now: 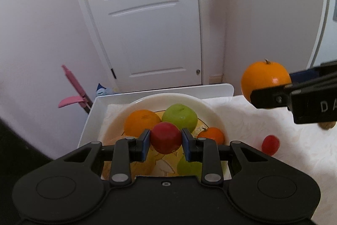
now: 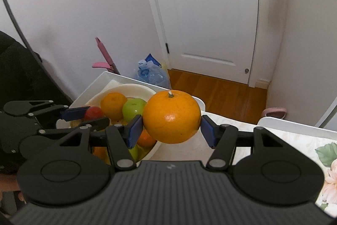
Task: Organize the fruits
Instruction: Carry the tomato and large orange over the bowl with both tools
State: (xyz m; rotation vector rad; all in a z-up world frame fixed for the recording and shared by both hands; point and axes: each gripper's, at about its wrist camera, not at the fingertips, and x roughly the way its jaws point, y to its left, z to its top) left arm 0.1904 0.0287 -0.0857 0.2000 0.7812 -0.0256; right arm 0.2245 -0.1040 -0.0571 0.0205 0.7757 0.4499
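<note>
Orange (image 2: 171, 116) upright — stem up

Oranges (image 1: 265, 79): three. Green apples (image 1: 180, 115): two. Red fruits (image 1: 166, 137): two. Bowl (image 1: 212, 113): one.

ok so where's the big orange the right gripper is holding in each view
Left wrist view: big orange at the right edge, above the table, clamped in the right gripper.
Right wrist view: centre, between the blue pads.
Shared landmark: the green apple in the bowl.
</note>
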